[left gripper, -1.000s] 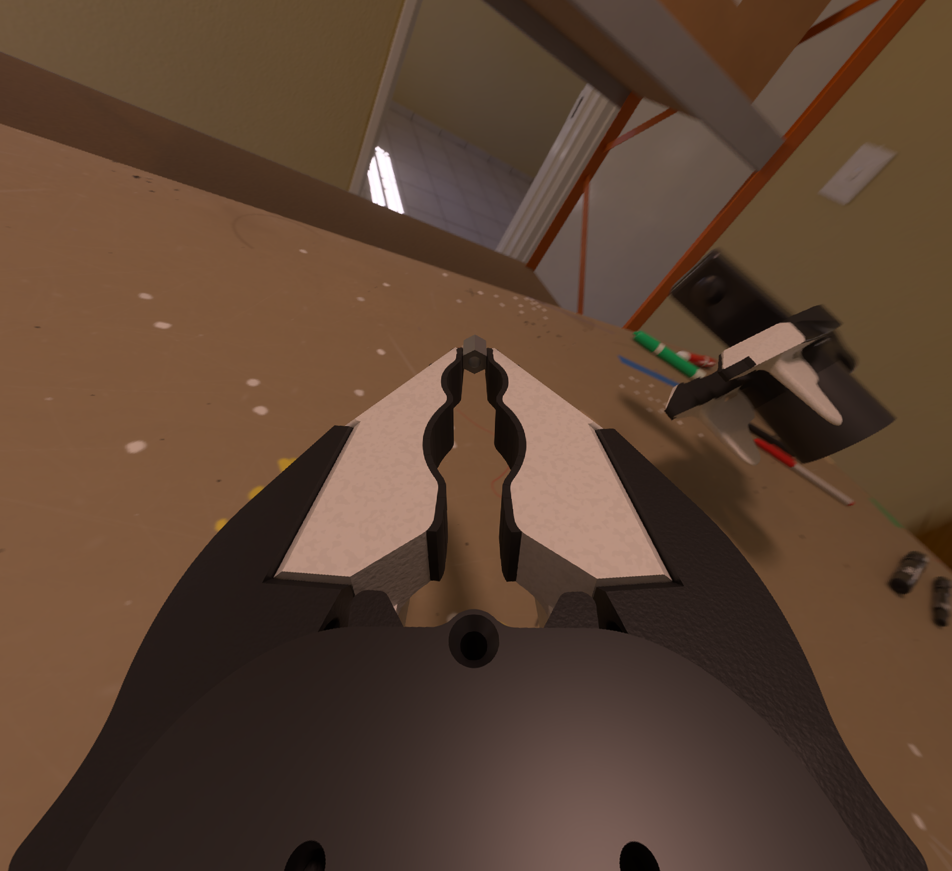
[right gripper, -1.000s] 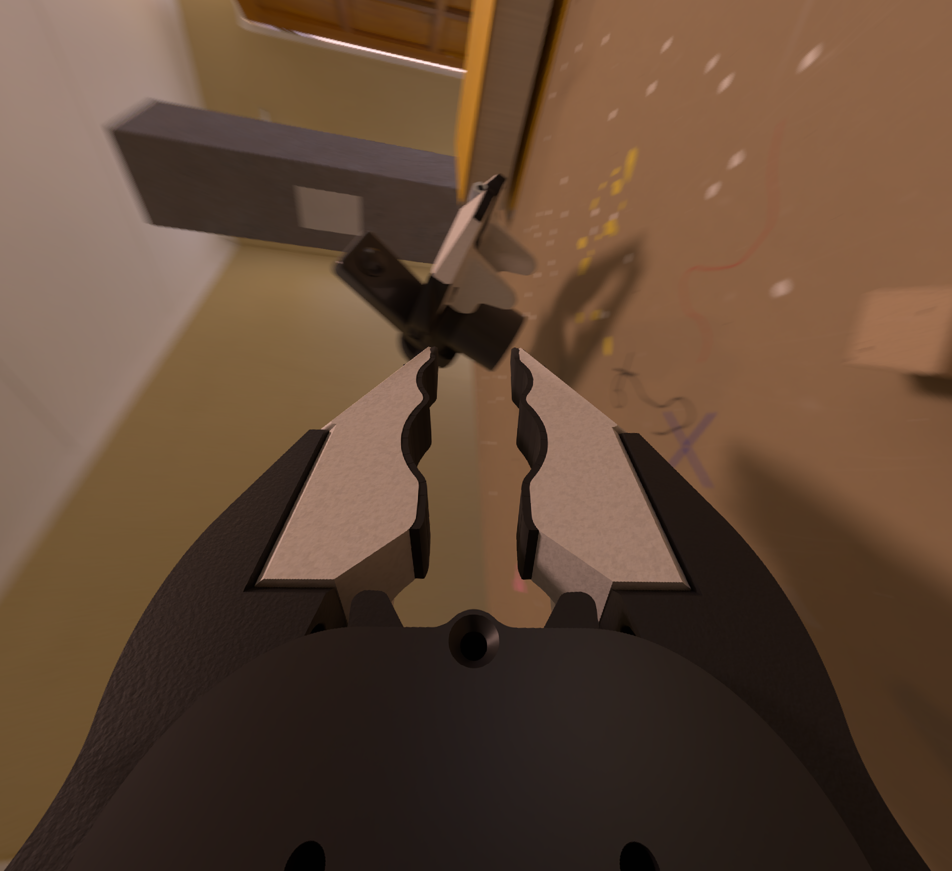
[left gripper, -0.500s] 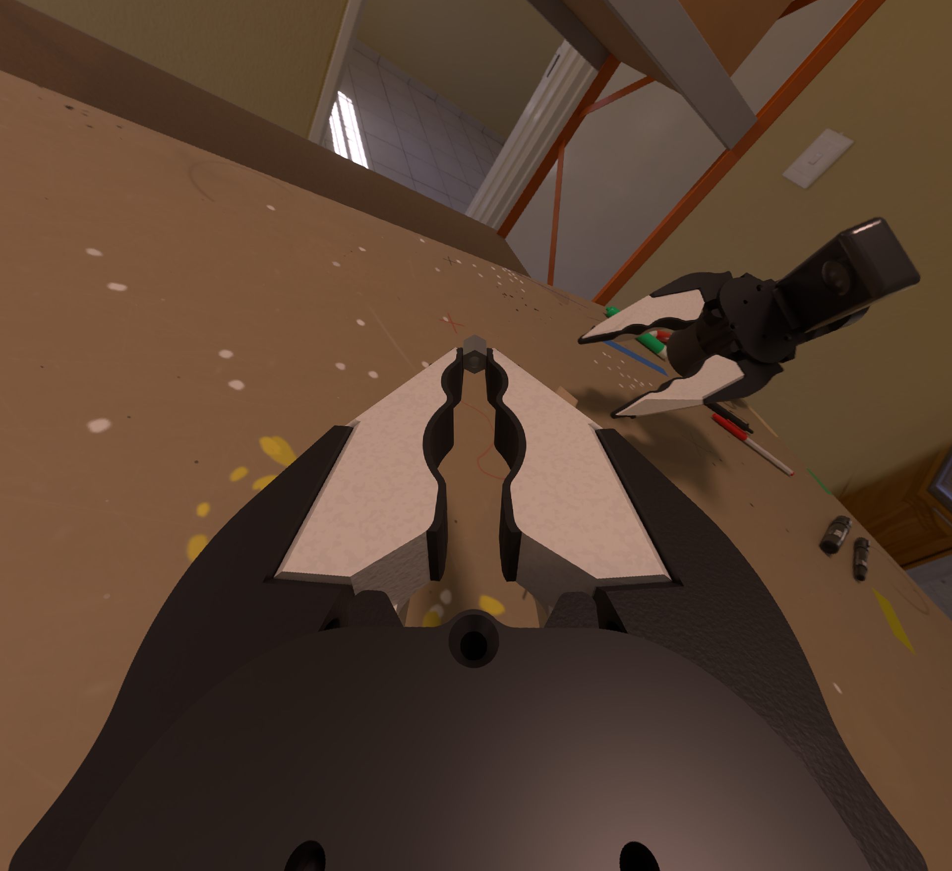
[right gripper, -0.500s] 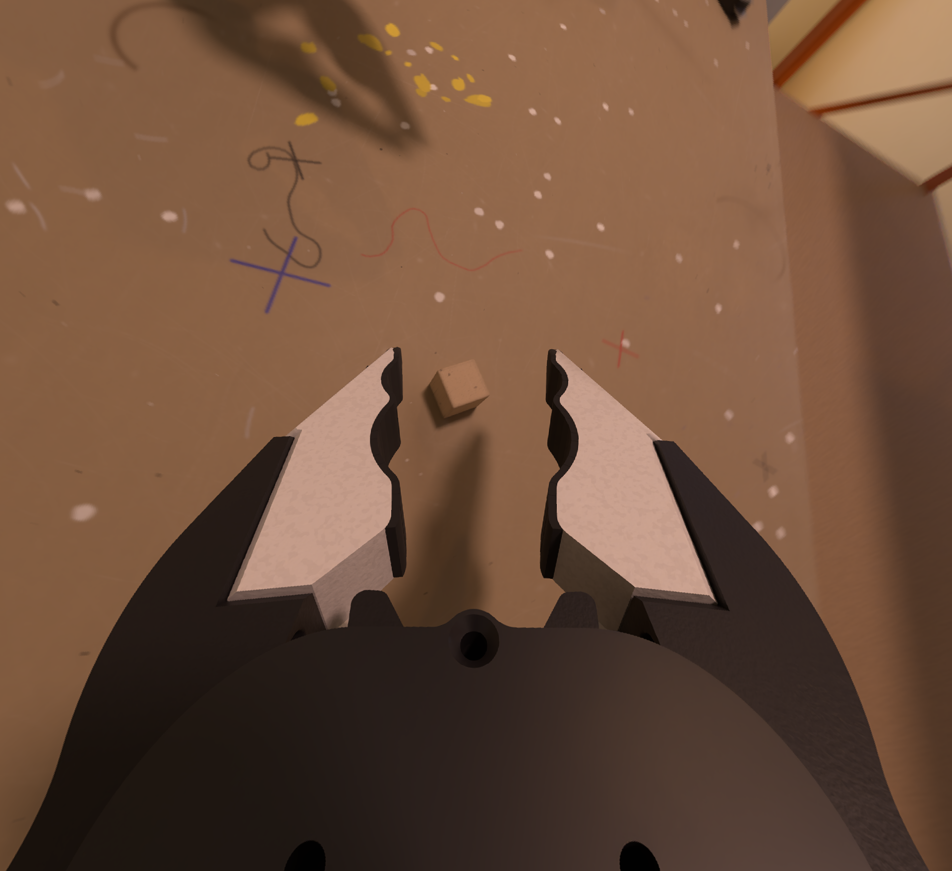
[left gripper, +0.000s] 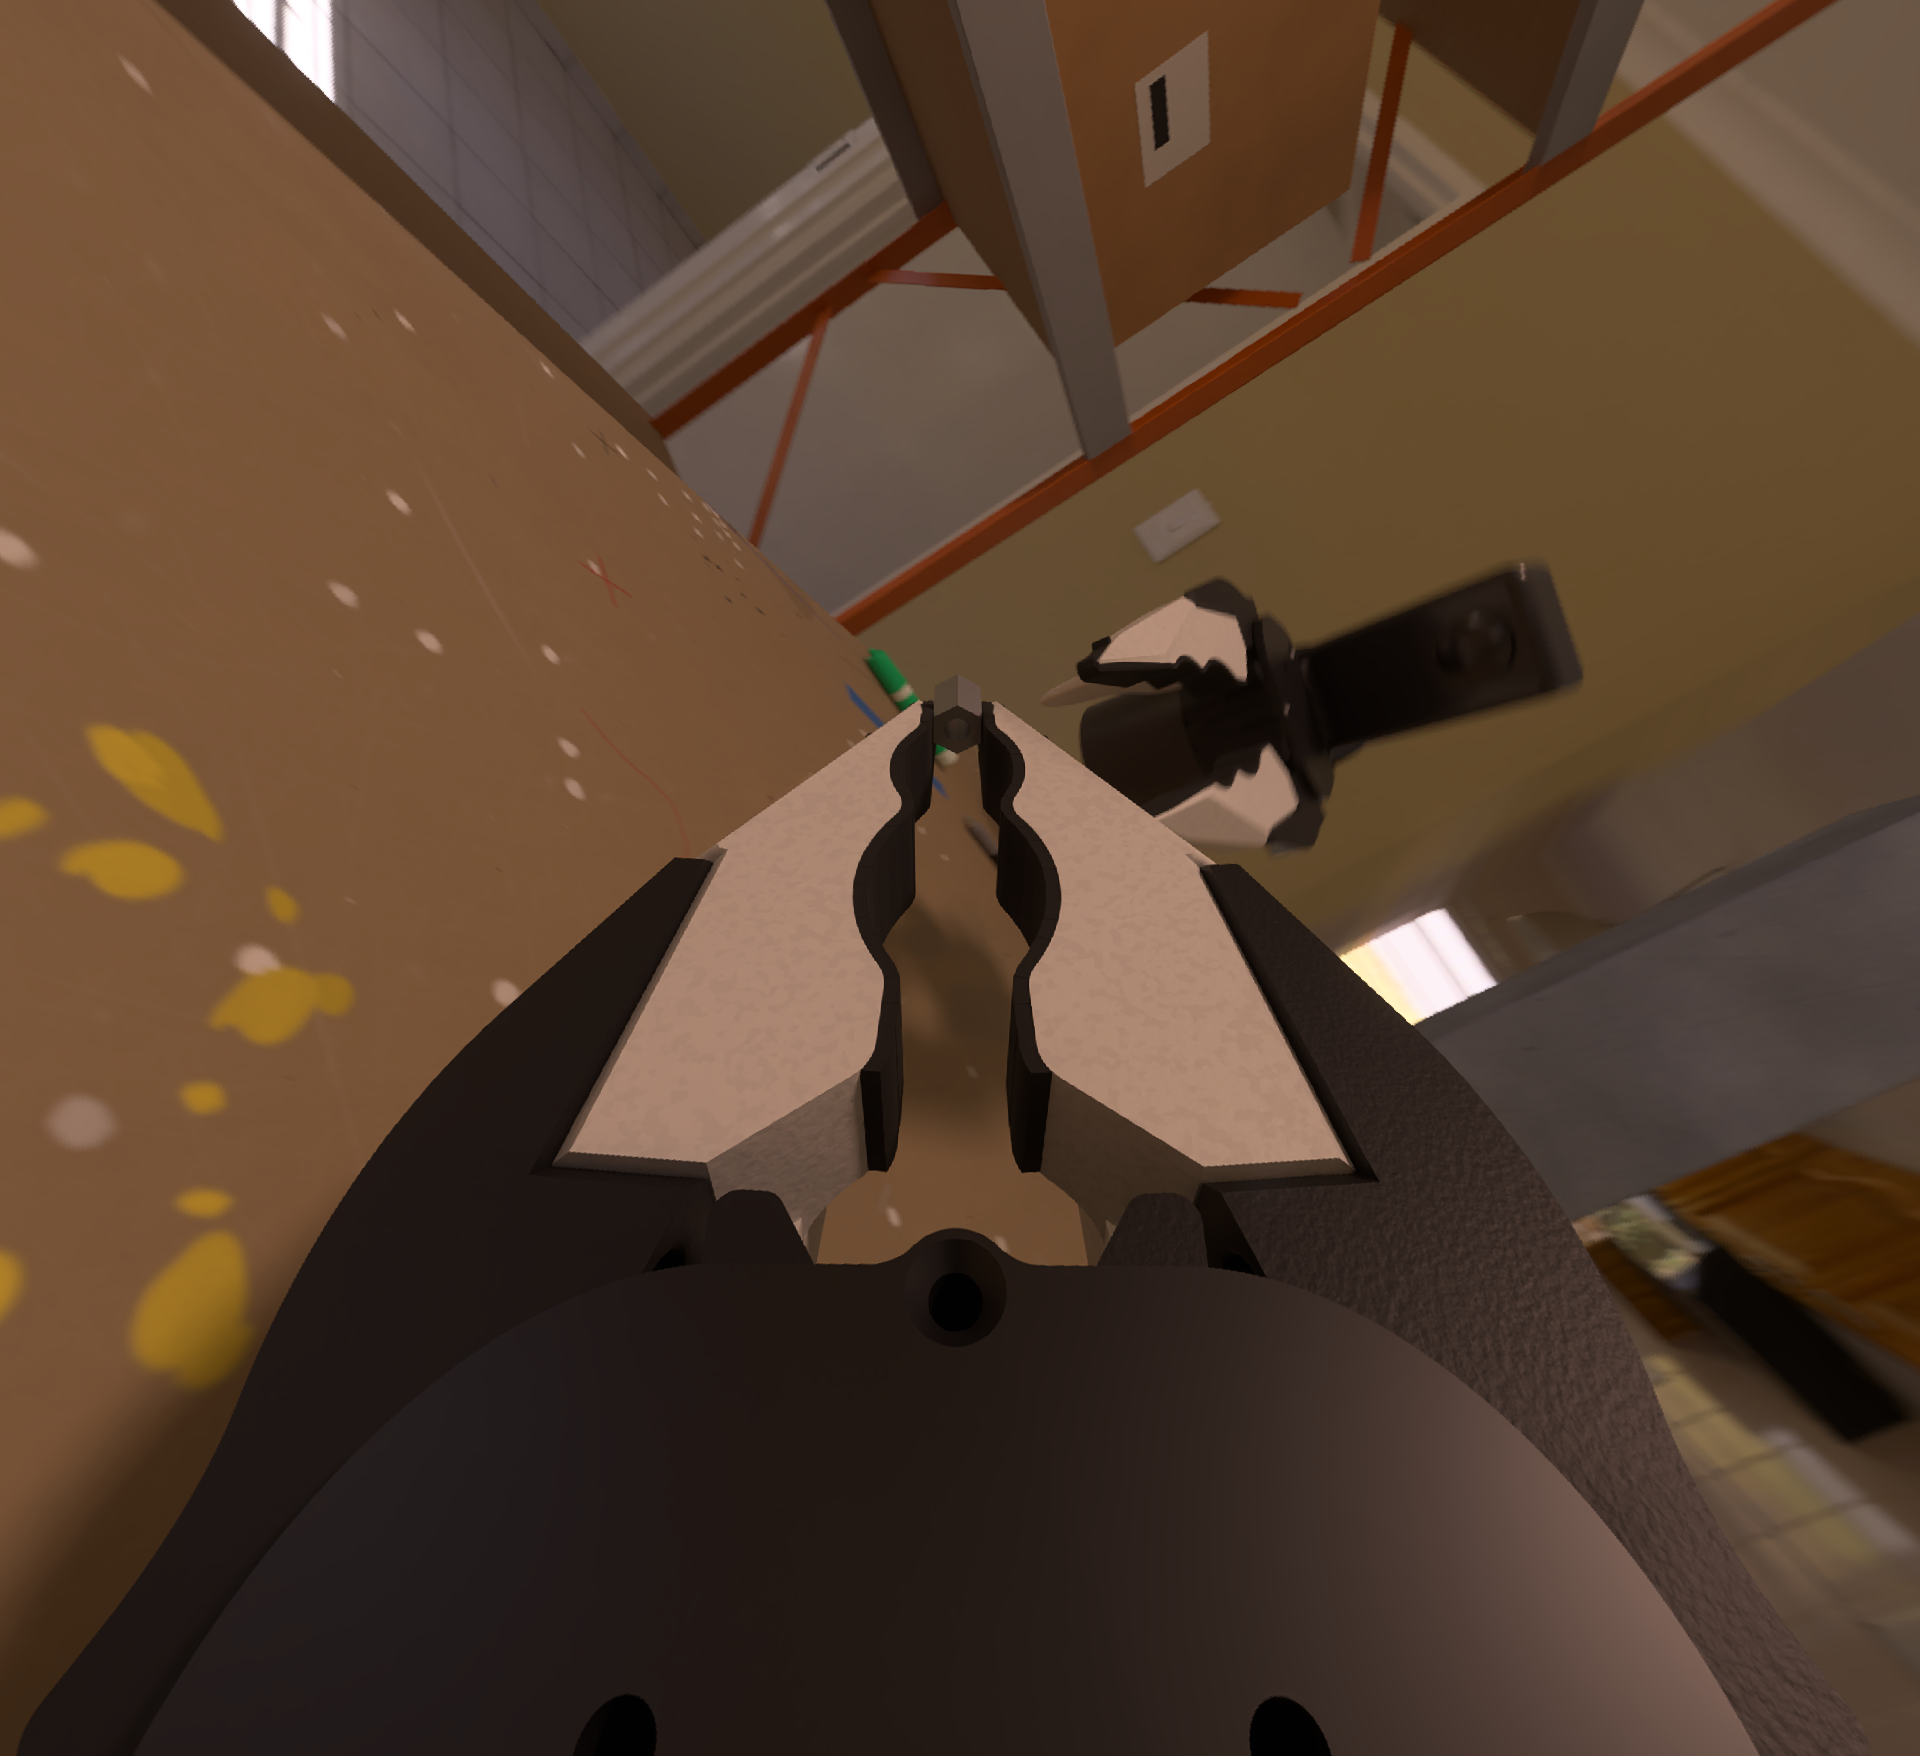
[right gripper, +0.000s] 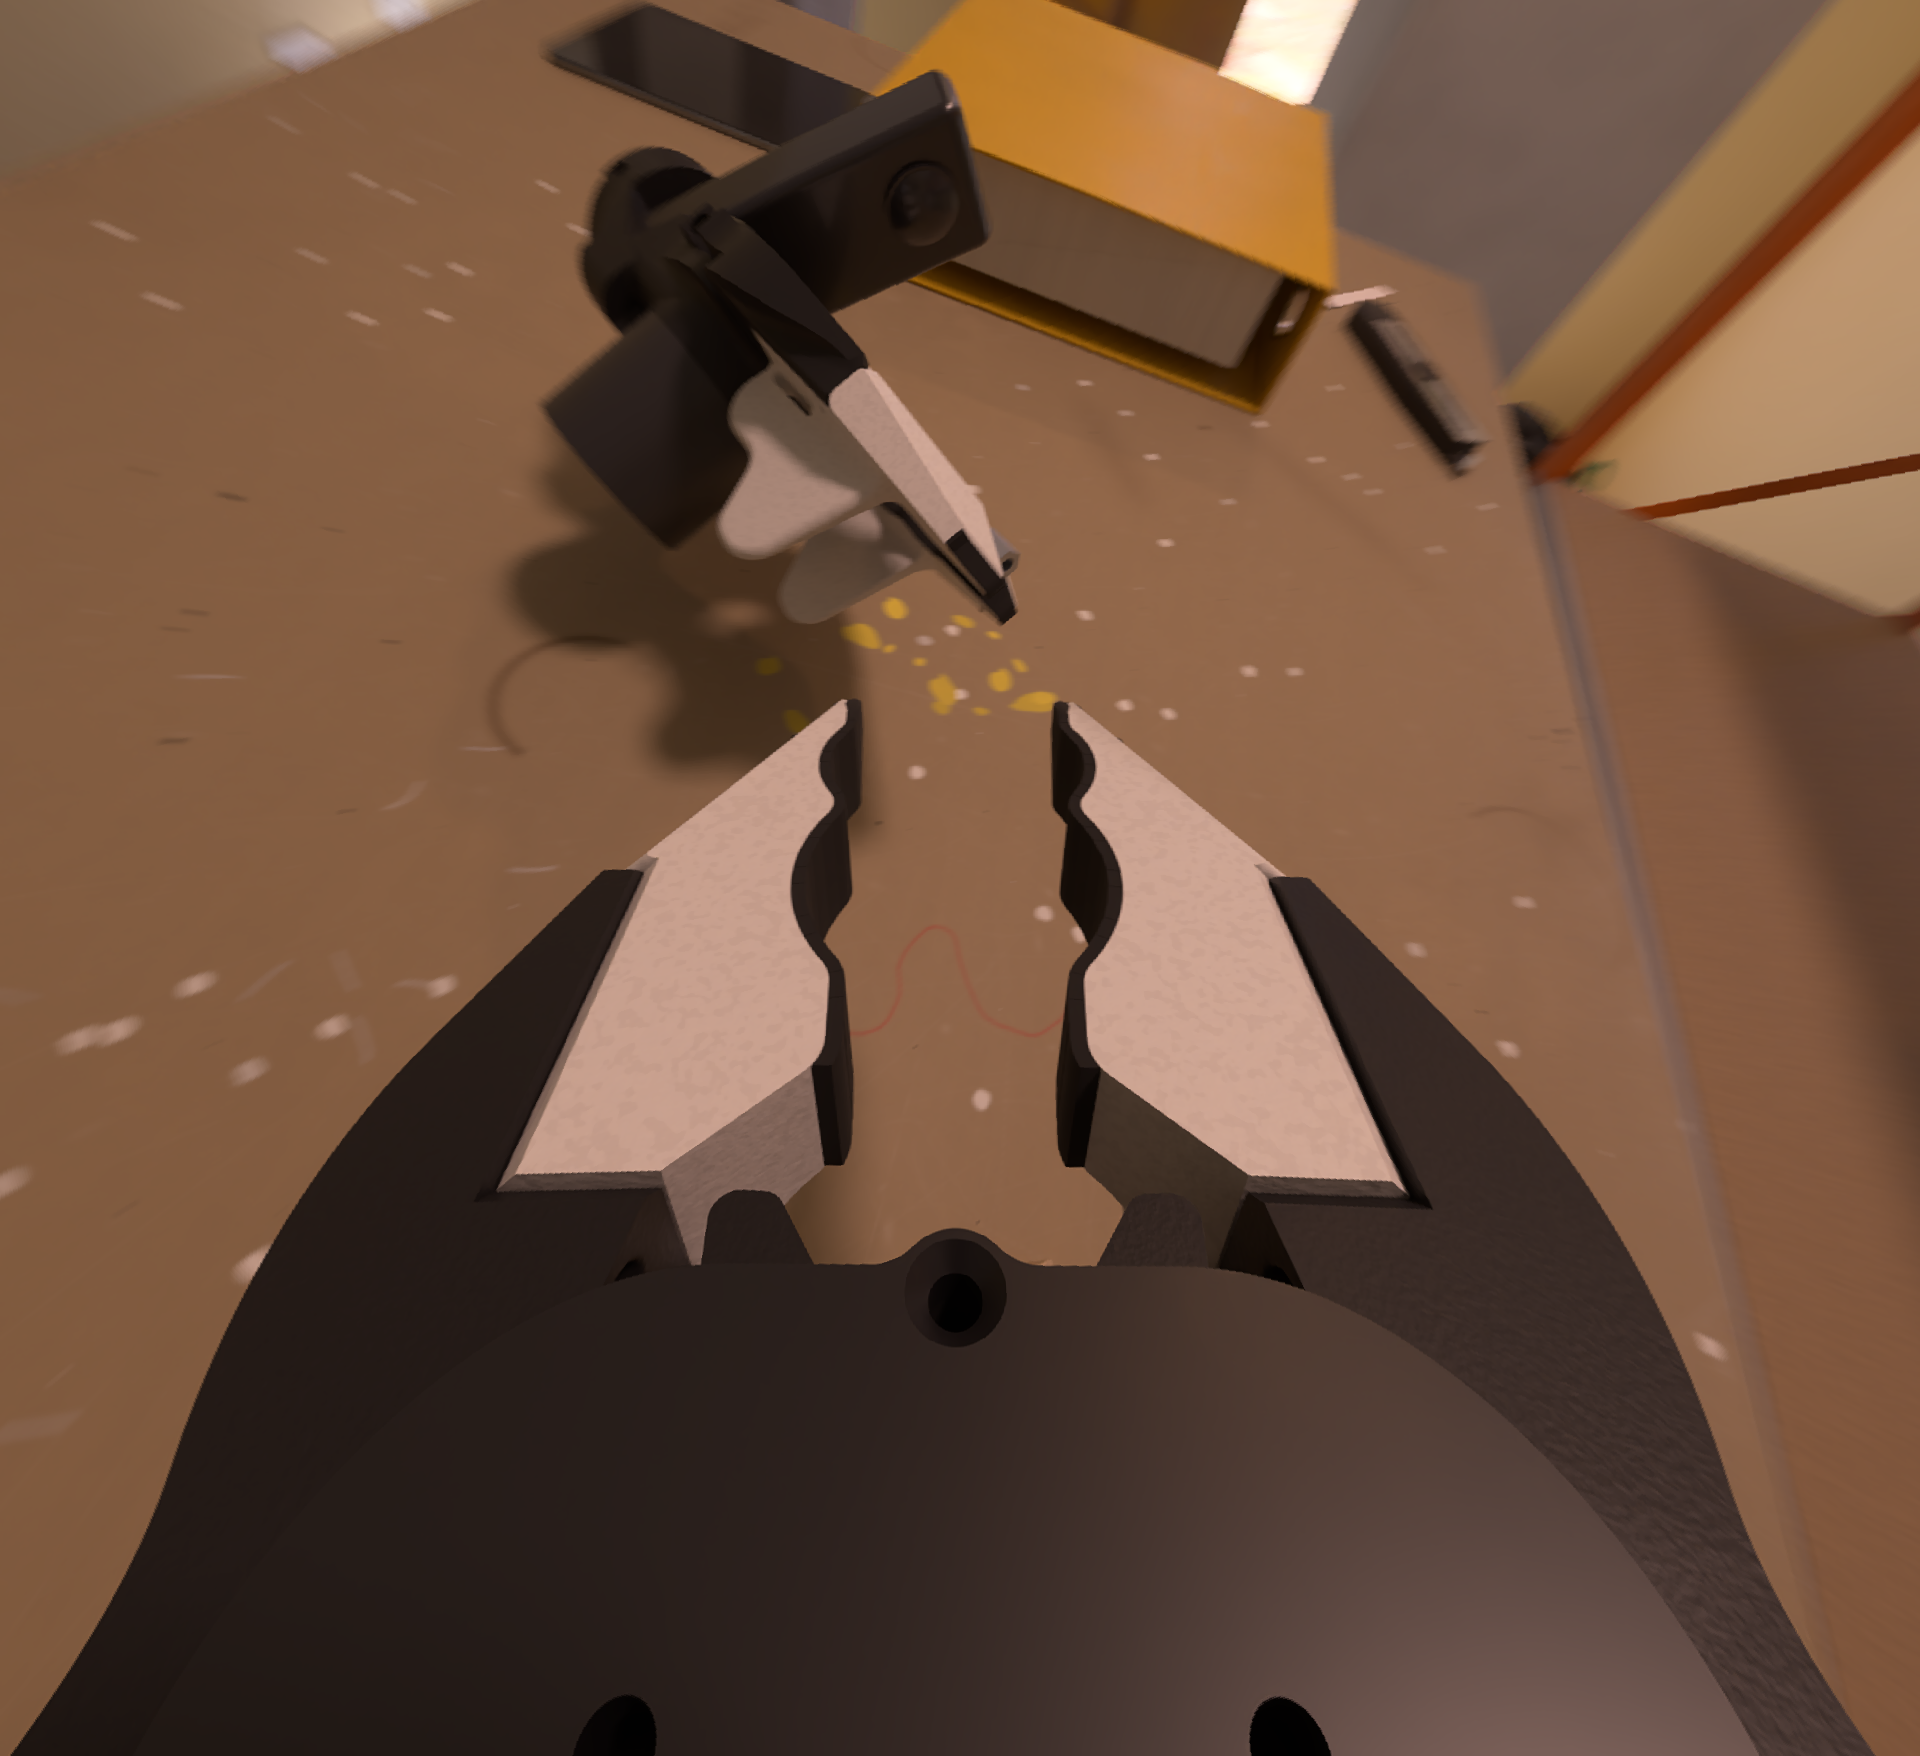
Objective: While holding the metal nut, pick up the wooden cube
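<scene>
While I am keeping the left gripper (left gripper: 957,719) pinched on the metal nut (left gripper: 957,701), which is sitting right at its fingertips above the brown table (left gripper: 260,563), I am working the right gripper (right gripper: 956,719) with its fingers spread apart and nothing between them. From the right wrist view I am seeing only bare tabletop, a thin red scribble (right gripper: 951,984) and yellow paint flecks (right gripper: 940,667) in the gap; the wooden cube is not showing in either view, so I cannot say where it is lying.

To do this step well, I am judging that I should be tilting the right gripper downward until the cube is coming into sight, then centring it between the fingers before descending. I should be holding the fingers wide, squaring them to two flat faces and closing gently. The left gripper is hanging near, ahead of the right one beside the yellow box (right gripper: 1122,179), so I am wanting it kept well apart and steady, lest the small nut slip from such a shallow tip grip.
</scene>
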